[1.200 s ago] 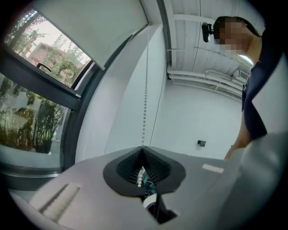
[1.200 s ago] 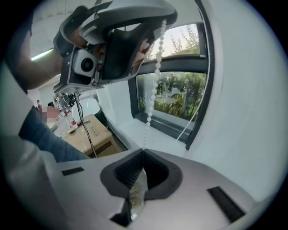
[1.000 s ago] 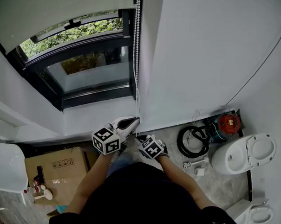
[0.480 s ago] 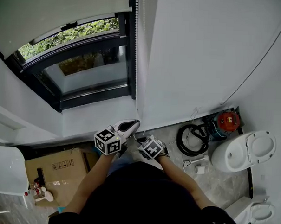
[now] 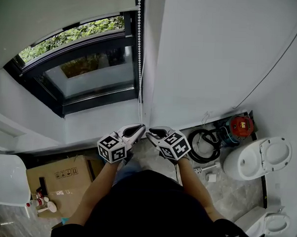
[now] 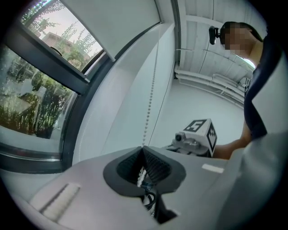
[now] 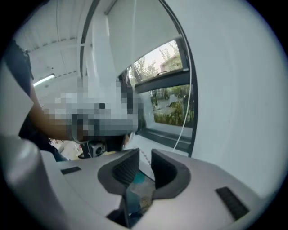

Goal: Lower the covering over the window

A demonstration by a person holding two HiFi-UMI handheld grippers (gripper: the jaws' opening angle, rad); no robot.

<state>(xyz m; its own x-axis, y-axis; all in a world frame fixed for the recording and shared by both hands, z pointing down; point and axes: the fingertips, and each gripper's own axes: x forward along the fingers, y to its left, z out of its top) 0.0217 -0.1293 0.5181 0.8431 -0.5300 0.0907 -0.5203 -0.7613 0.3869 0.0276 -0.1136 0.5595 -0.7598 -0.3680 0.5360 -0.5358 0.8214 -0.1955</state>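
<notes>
The blind hangs over the top of the window at upper left in the head view. The bead chain drops along the window's right edge, beside the wall. On the floor below, a cardboard box lies to the left under the sill, while a coiled hose, a small machine just behind it and a toilet further right stand along the foot of the wall.

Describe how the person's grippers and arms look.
The left gripper and right gripper have pale grey tapered shells with dark ribbed pads. Each carries a white cube with black square markers. The right gripper's jaws have just been opening, bead chain between them. The person wears a dark top; forearms bare.
</notes>
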